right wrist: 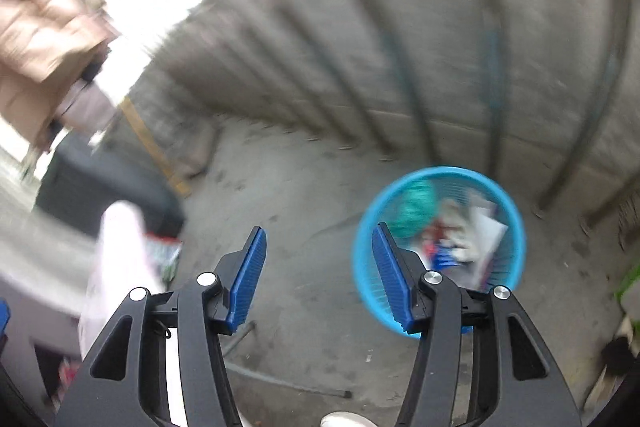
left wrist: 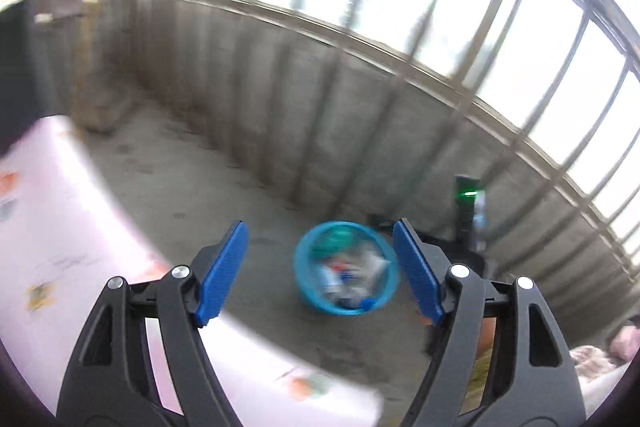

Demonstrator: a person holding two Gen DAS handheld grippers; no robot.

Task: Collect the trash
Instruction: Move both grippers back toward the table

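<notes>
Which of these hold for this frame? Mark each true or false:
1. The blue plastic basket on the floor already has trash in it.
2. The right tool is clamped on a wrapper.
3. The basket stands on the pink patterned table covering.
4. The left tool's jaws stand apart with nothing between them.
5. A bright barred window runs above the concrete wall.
1. True: the round blue plastic basket holds mixed trash, blurred.
2. False: the right tool is open and empty.
3. False: it stands on the grey concrete floor, apart from the pink patterned table covering.
4. True: the left tool is open, empty.
5. True: the barred window tops the concrete wall.
</notes>
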